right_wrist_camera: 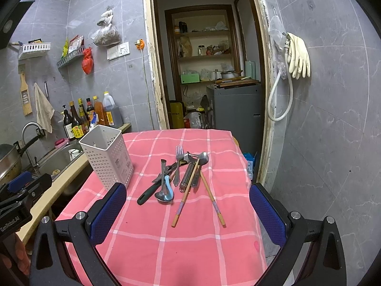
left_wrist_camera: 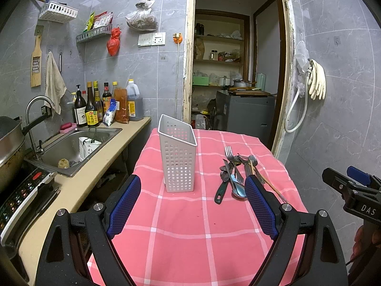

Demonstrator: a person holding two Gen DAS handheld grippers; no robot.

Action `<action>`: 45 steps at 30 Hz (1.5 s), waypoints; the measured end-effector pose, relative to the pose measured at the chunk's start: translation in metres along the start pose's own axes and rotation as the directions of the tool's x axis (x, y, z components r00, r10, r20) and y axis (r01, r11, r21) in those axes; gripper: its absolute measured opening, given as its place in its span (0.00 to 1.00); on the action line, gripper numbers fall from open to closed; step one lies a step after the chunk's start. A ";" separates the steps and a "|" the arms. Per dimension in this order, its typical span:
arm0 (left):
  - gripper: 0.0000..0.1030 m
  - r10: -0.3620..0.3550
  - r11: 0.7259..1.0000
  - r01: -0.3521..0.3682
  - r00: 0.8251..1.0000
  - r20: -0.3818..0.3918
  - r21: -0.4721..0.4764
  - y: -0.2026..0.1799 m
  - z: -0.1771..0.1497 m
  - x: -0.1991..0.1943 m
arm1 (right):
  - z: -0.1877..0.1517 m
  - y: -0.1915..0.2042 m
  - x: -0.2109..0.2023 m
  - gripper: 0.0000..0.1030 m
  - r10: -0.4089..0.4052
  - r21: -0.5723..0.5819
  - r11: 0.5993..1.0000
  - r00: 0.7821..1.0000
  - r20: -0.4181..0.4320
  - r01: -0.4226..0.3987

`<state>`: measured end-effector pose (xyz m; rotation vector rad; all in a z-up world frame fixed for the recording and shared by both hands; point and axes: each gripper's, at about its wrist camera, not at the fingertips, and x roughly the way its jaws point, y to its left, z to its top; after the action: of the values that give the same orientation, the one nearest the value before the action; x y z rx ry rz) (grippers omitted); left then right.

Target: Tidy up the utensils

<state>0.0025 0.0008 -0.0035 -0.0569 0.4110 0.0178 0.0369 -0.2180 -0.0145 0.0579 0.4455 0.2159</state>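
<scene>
A white perforated utensil holder (left_wrist_camera: 178, 157) stands upright and empty on the pink checked tablecloth (left_wrist_camera: 190, 226); it also shows in the right wrist view (right_wrist_camera: 107, 155). To its right lies a pile of utensils (right_wrist_camera: 181, 174): a fork (right_wrist_camera: 179, 153), spoons, a green-handled knife (right_wrist_camera: 148, 194), a blue spoon (right_wrist_camera: 167, 190) and two chopsticks (right_wrist_camera: 185, 200). The pile also shows in the left wrist view (left_wrist_camera: 235, 171). My left gripper (left_wrist_camera: 193, 202) is open and empty, short of the holder. My right gripper (right_wrist_camera: 188, 207) is open and empty, short of the pile.
A counter with a steel sink (left_wrist_camera: 73, 147), sauce bottles (left_wrist_camera: 95, 107) and a stove with a wok (left_wrist_camera: 12, 147) runs along the left of the table. An open doorway (left_wrist_camera: 235, 71) to a storeroom lies behind. A tiled wall with gloves (right_wrist_camera: 297, 54) is on the right.
</scene>
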 end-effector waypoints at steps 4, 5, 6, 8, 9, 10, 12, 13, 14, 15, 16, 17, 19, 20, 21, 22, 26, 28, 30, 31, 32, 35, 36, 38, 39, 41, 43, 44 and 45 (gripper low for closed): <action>0.83 0.001 1.000 -0.001 1.000 0.000 0.001 0.000 0.000 0.000 | 0.000 -0.001 0.001 1.00 0.000 0.000 1.000 1.000 -0.001 0.000; 0.83 0.001 1.000 -0.001 1.000 -0.001 0.001 0.000 0.000 0.000 | 0.000 -0.001 0.001 1.00 0.000 0.000 1.000 1.000 -0.002 0.000; 0.83 0.001 1.000 -0.001 1.000 -0.001 0.001 0.000 0.000 0.001 | 0.000 -0.001 0.001 1.00 -0.001 0.000 1.000 1.000 -0.002 0.001; 0.83 0.001 1.000 -0.001 1.000 -0.001 0.001 -0.001 0.000 0.000 | 0.001 -0.001 0.001 1.00 -0.001 0.001 1.000 1.000 -0.004 0.001; 0.83 0.000 1.000 0.000 1.000 -0.002 0.003 -0.003 -0.002 0.002 | 0.001 0.000 0.000 1.00 -0.001 0.001 1.000 1.000 -0.004 0.001; 0.83 0.001 1.000 -0.001 1.000 -0.002 0.003 -0.004 -0.002 0.002 | 0.000 -0.001 0.002 1.00 -0.001 0.002 1.000 1.000 -0.004 0.001; 0.83 0.000 1.000 0.000 1.000 -0.002 0.002 -0.004 -0.002 0.002 | -0.001 -0.001 0.002 1.00 -0.001 0.001 1.000 1.000 -0.005 0.001; 0.83 0.001 1.000 -0.001 1.000 -0.002 0.003 -0.004 -0.002 0.002 | -0.002 -0.002 0.003 1.00 -0.001 0.002 1.000 1.000 -0.005 0.001; 0.83 0.002 1.000 -0.002 1.000 -0.002 0.003 -0.004 -0.002 0.002 | -0.001 -0.001 0.002 1.00 0.000 0.002 1.000 1.000 -0.005 0.000; 0.83 0.001 1.000 -0.001 1.000 -0.002 0.003 -0.004 -0.002 0.002 | -0.001 -0.001 0.002 1.00 -0.001 0.002 1.000 1.000 -0.006 0.001; 0.83 0.002 1.000 -0.002 1.000 -0.002 0.002 -0.004 -0.002 0.002 | -0.001 -0.002 0.003 1.00 -0.001 0.002 1.000 1.000 -0.006 0.001; 0.83 0.002 1.000 -0.002 1.000 -0.003 0.001 -0.004 -0.003 0.002 | 0.000 -0.002 0.002 1.00 0.000 0.002 1.000 1.000 -0.006 0.000; 0.83 0.002 1.000 -0.002 1.000 -0.003 0.003 -0.004 -0.002 0.002 | 0.000 -0.002 0.003 1.00 0.000 0.002 1.000 1.000 -0.006 0.000; 0.83 0.002 1.000 -0.002 1.000 -0.002 0.004 -0.004 -0.002 0.002 | 0.000 -0.002 0.003 1.00 0.000 0.002 1.000 1.000 -0.006 0.000; 0.83 0.002 1.000 -0.002 1.000 -0.002 0.004 -0.004 -0.002 0.002 | 0.000 -0.002 0.003 1.00 -0.001 0.002 1.000 1.000 -0.007 0.001; 0.83 0.002 1.000 -0.002 1.000 -0.002 0.004 -0.004 -0.003 0.002 | 0.000 -0.002 0.003 1.00 -0.001 0.002 1.000 1.000 -0.007 0.001; 0.83 0.003 1.000 -0.003 1.000 -0.003 0.005 -0.004 -0.003 0.003 | 0.001 -0.002 0.003 1.00 0.000 0.002 1.000 1.000 -0.008 0.000; 0.83 0.002 1.000 -0.002 1.000 -0.003 0.004 -0.004 -0.003 0.002 | 0.001 -0.002 0.003 1.00 0.000 0.003 1.000 1.000 -0.009 0.000; 0.83 0.002 1.000 -0.002 1.000 -0.003 0.005 -0.004 -0.002 0.002 | 0.002 -0.002 0.003 1.00 0.000 0.003 1.000 1.000 -0.010 0.000; 0.83 0.003 1.000 -0.003 1.000 -0.003 0.006 -0.004 -0.003 0.002 | 0.001 -0.002 0.003 1.00 0.000 0.003 1.000 1.000 -0.011 0.000; 0.83 0.003 1.000 -0.003 1.000 -0.004 0.006 -0.004 -0.002 0.002 | 0.002 -0.002 0.003 1.00 -0.001 0.003 1.000 1.000 -0.011 0.001; 0.83 0.003 1.000 -0.003 1.000 -0.005 0.006 -0.004 -0.003 0.002 | -0.001 -0.005 0.006 1.00 -0.002 0.004 1.000 1.000 -0.012 0.002; 0.83 0.003 1.000 -0.003 1.000 -0.006 0.006 -0.005 -0.002 0.004 | -0.001 -0.005 0.006 1.00 -0.002 0.004 1.000 1.000 -0.012 0.002; 0.83 0.003 1.000 -0.003 1.000 -0.007 0.006 -0.005 -0.002 0.004 | 0.000 -0.004 0.006 1.00 -0.001 0.005 1.000 1.000 -0.013 0.001; 0.83 0.003 1.000 -0.003 1.000 -0.009 0.007 -0.010 -0.003 0.006 | -0.006 -0.009 0.011 1.00 -0.001 0.007 1.000 1.000 -0.014 0.001; 0.83 0.003 1.000 -0.003 1.000 -0.010 0.006 -0.010 -0.004 0.008 | -0.008 -0.011 0.013 1.00 -0.002 0.007 1.000 1.000 -0.015 0.002; 0.83 0.002 1.000 -0.002 1.000 -0.013 0.006 -0.010 -0.005 0.009 | -0.008 -0.011 0.013 1.00 -0.001 0.008 1.000 1.000 -0.017 0.001; 0.83 0.002 1.000 -0.002 1.000 -0.015 0.006 -0.009 -0.005 0.010 | -0.009 -0.011 0.014 1.00 -0.001 0.008 1.000 1.000 -0.017 0.001; 0.83 0.002 1.000 -0.002 1.000 -0.017 0.007 -0.009 -0.005 0.011 | -0.009 -0.012 0.014 1.00 -0.002 0.008 1.000 1.000 -0.018 0.002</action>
<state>0.0109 -0.0084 -0.0121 -0.0501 0.4276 0.0180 0.0479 -0.2262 -0.0302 0.0632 0.4646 0.2131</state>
